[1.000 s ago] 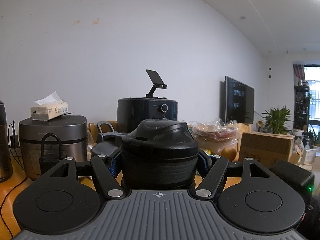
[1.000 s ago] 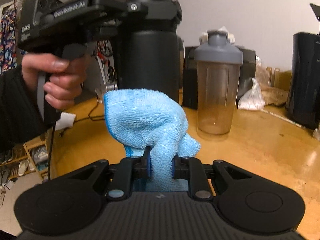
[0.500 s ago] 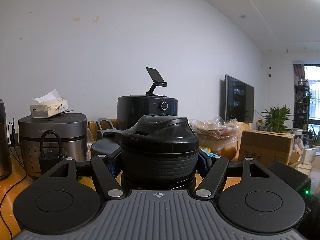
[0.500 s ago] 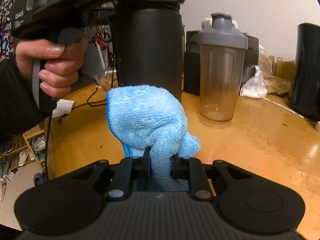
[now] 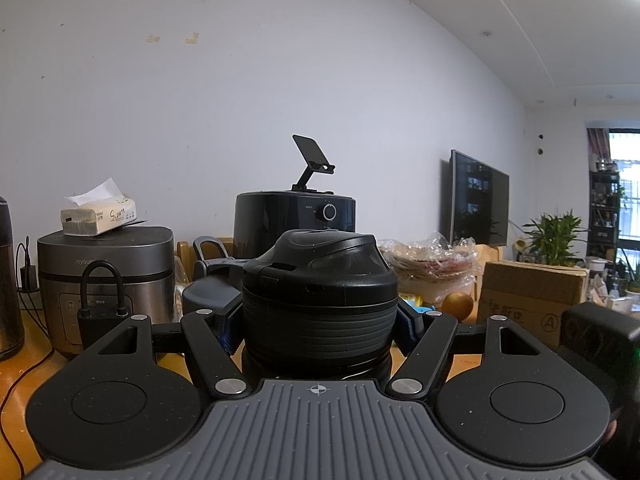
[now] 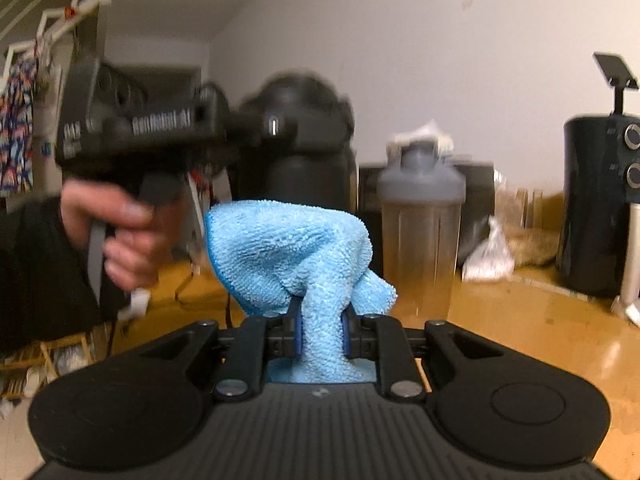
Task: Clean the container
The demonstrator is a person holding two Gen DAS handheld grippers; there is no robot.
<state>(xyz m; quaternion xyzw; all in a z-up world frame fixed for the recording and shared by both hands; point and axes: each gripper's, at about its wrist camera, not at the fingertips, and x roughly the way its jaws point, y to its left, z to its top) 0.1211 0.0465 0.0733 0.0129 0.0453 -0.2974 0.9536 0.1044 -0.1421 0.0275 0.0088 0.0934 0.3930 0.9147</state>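
Note:
A black bottle [image 5: 320, 300] with a domed flip lid fills the middle of the left wrist view, and my left gripper [image 5: 318, 328] is shut on its ribbed collar. The right wrist view shows the same black bottle [image 6: 308, 148] held upright above the table, blurred. A hand [image 6: 120, 236] grips the left gripper's handle there. My right gripper [image 6: 320, 330] is shut on a bunched blue microfibre cloth [image 6: 288, 248]. The cloth stands just in front of the bottle's lower body; I cannot tell whether they touch.
A clear shaker bottle [image 6: 420, 240] with a grey lid stands on the wooden table [image 6: 520, 340] right of the cloth. A grey rice cooker [image 5: 108, 280] with a tissue pack, a black air fryer [image 5: 296, 220], bagged food [image 5: 428, 264] and a cardboard box [image 5: 528, 300] line the back.
The right wrist view has tilted upward and now blurs, so the bottle and left gripper sit lower in it. The cloth stays clamped. The left wrist view is unchanged.

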